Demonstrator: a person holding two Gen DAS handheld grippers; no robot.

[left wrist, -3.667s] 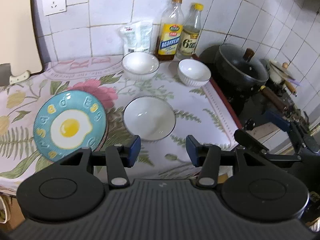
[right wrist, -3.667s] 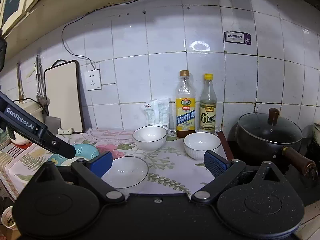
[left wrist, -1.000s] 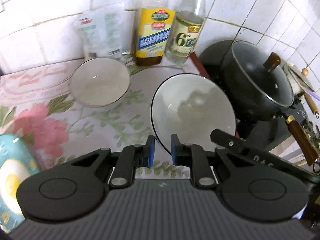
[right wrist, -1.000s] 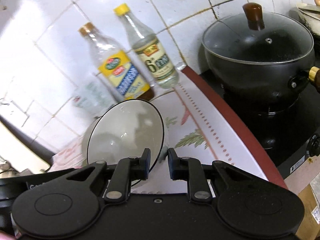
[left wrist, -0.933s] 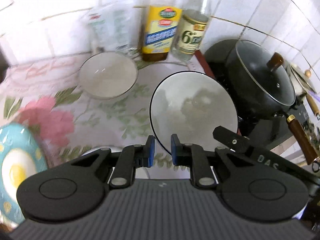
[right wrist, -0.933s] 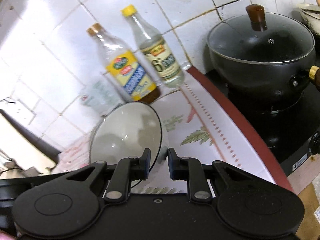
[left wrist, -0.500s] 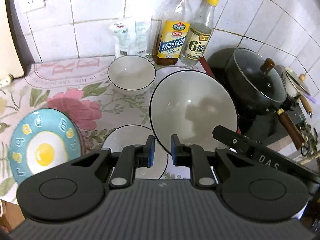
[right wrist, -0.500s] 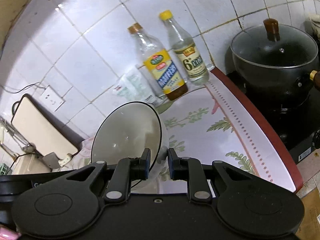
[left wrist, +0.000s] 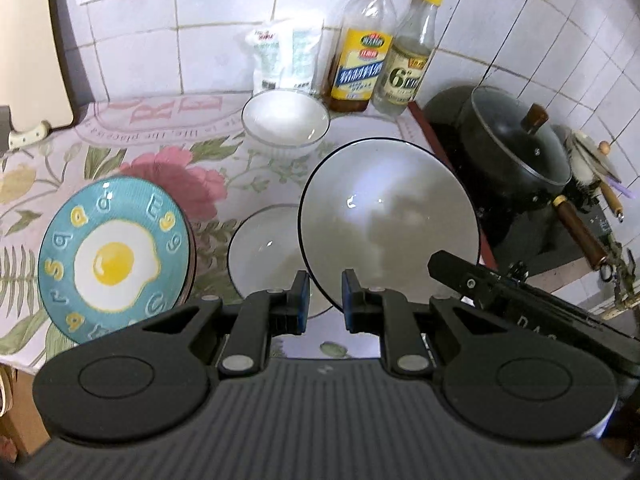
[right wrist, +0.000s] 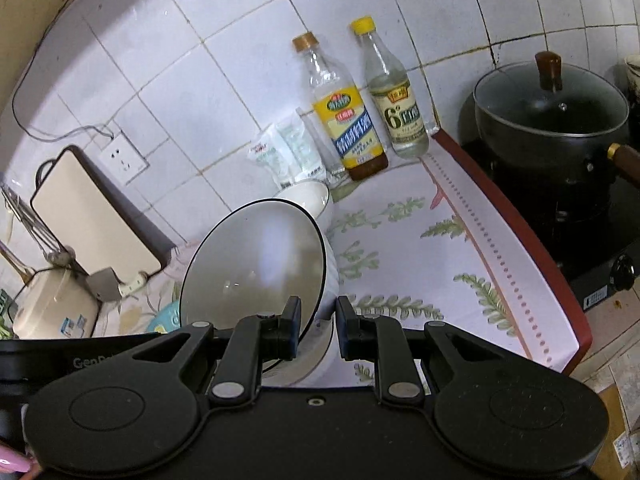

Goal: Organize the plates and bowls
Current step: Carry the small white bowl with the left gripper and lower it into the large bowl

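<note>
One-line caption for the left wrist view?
Left gripper holds a white bowl above another bowl, beside an egg plate.

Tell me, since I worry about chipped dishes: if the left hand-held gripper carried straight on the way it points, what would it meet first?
The left hand-held gripper grips a bowl by its rim. Straight on, that held bowl would probably strike the bowl on the cloth just below and left of it. Depth is unclear.
</note>
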